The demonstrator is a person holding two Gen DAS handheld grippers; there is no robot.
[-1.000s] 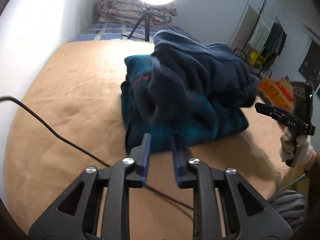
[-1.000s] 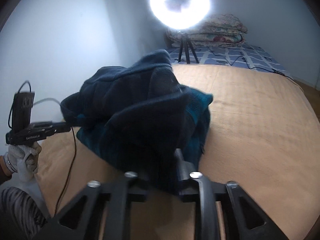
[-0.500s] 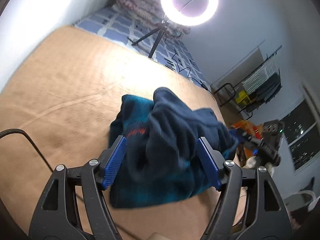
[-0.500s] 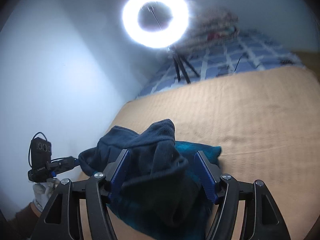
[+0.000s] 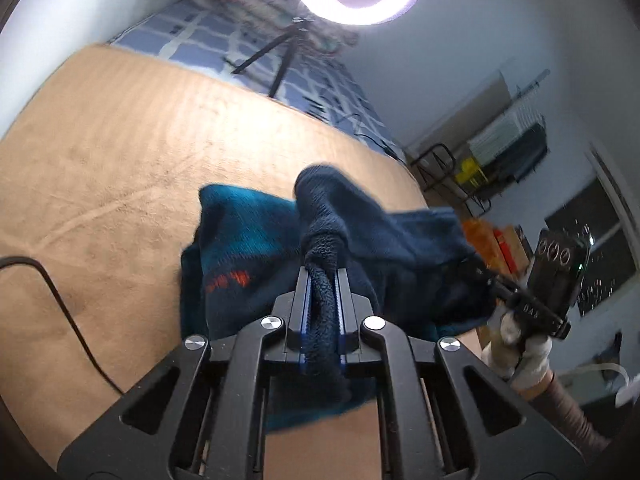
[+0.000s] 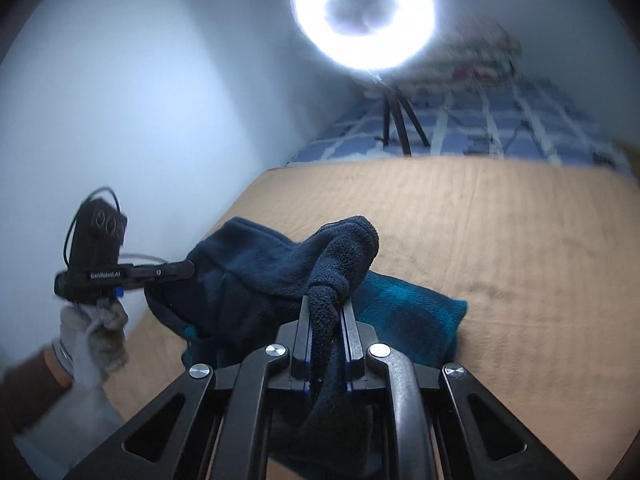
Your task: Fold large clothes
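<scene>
Both tools' jaws closing on bunched fleece garment (image 5: pixel 392 240).

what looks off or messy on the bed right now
The dark blue fleece garment sits bunched in a rumpled heap on the tan blanket, not flat. The left gripper and right gripper are closing, each pinching a wad of it. A black cable trails across the blanket.
</scene>
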